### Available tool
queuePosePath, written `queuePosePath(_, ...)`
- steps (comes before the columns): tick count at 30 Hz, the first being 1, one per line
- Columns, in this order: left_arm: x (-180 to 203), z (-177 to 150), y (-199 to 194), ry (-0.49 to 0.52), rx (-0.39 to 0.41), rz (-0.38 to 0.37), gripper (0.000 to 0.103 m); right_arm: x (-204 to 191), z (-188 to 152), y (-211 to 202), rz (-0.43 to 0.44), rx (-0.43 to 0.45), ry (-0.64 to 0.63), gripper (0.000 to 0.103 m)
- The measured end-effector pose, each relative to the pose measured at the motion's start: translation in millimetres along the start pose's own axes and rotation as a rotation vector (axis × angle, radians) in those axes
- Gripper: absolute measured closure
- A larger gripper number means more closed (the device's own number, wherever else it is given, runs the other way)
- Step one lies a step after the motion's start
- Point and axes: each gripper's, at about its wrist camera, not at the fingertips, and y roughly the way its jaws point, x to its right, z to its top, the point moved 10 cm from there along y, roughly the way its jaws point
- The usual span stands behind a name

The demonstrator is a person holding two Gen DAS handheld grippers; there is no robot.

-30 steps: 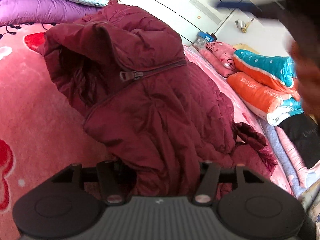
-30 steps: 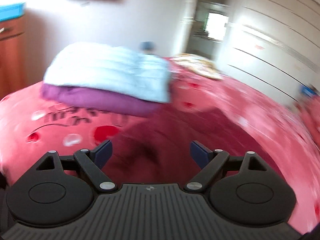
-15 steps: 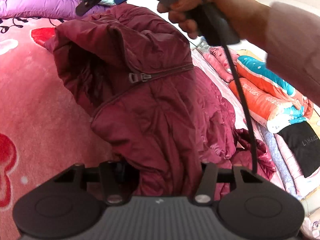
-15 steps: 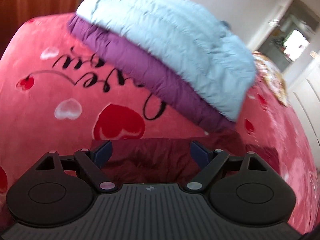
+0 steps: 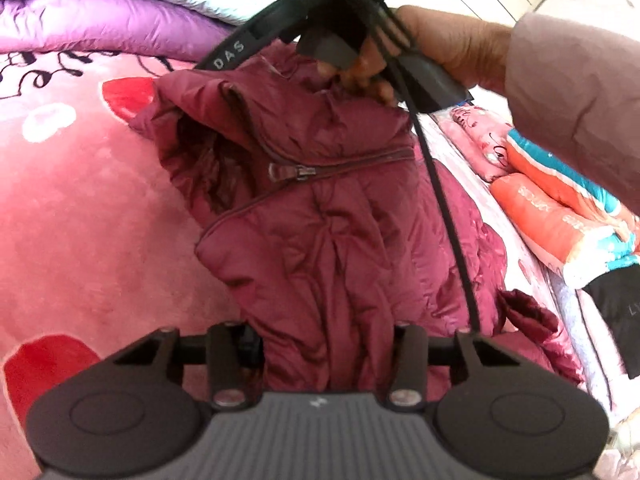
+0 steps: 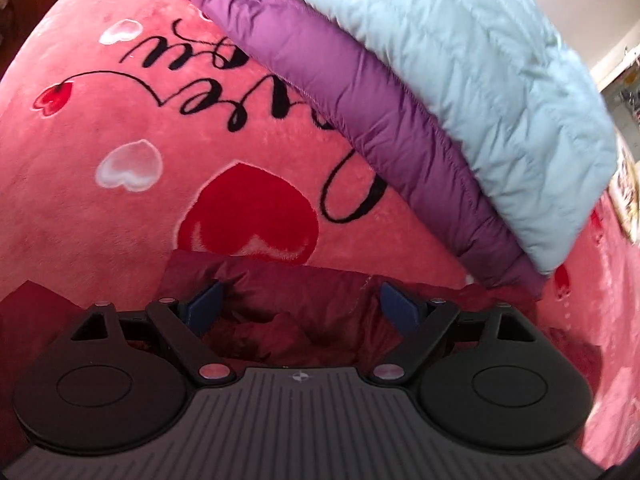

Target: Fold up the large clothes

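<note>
A maroon puffer jacket [image 5: 320, 208] lies crumpled on the pink heart-print blanket [image 5: 80, 220], its zipper pull [image 5: 288, 170] facing up. My left gripper [image 5: 324, 344] has a thick bunch of the jacket's lower part between its jaws, which are closing and pressing on it. In the right wrist view my right gripper [image 6: 300, 308] hangs open, pointing steeply down just over the jacket's far edge [image 6: 280, 300], its blue pads [image 6: 204, 306] apart and touching nothing. A hand [image 5: 452, 48] in a pink sleeve holds that gripper above the jacket's top.
A purple quilt [image 6: 360, 112] and a pale blue one [image 6: 480, 60] are stacked at the far side of the blanket. Rolled orange and teal bedding [image 5: 560, 216] and pink pillows lie to the right. A black cable [image 5: 444, 208] runs across the jacket.
My right gripper swung in from the right and dropped over the jacket's top, tilting from level to steeply down. The left gripper narrowed on the bunched fabric and drew slightly nearer.
</note>
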Motion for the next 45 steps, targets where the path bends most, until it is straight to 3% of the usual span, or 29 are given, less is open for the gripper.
queuePosePath(5,0.1,-1.5,-0.1,-0.008,-0.003,-0.005,0.062,-4.7,-9.3,12.2,0.012,0.021,0.073,0.002)
queuePosePath(10,3.6,-1.6,-0.1,0.008,0.002,-0.011,0.071,-18.9,-14.7,11.5,-0.082,0.044,0.055,0.044)
queuePosePath(13,8.8,-1.6,-2.6,0.036,0.016,-0.010,0.076,-19.1,-17.2,7.8,-0.153,0.060,0.072,0.064)
queuePosePath(16,8.9,-1.0,-3.2,0.043,0.024,-0.012,0.078,-13.6,-22.7,-7.9,-0.242,0.100,0.130,0.077)
queuePosePath(25,23.1,8.0,-13.4,0.168,0.111,0.012,0.081,27.5,-60.9,-116.0,-0.526,0.346,0.506,0.085)
queuePosePath(27,26.7,9.6,-15.5,0.202,0.124,0.022,0.081,30.1,-76.9,-145.9,-0.575,0.408,0.597,0.086)
queuePosePath(30,33.0,12.6,-19.3,0.265,0.144,0.045,0.082,30.5,-111.6,-193.4,-0.681,0.486,0.731,0.101)
queuePosePath(32,37.0,14.7,-23.1,0.319,0.159,0.075,0.084,30.9,-144.7,-227.7,-0.759,0.541,0.842,0.102)
queuePosePath(36,52.8,13.9,-35.0,0.459,0.210,0.131,0.086,19.7,-212.7,-255.9,-0.747,0.599,1.057,0.102)
queuePosePath(40,73.2,7.7,-42.3,0.505,0.212,0.117,0.088,-5.2,-245.2,-257.0,-0.735,0.573,1.085,0.098)
queuePosePath(44,85.3,37.2,-58.2,0.432,0.245,0.071,0.088,-27.1,-277.3,-264.0,-0.752,0.573,1.159,0.090)
queuePosePath(45,86.7,48.2,-62.3,0.415,0.253,0.066,0.088,-28.8,-284.3,-264.4,-0.758,0.567,1.178,0.082)
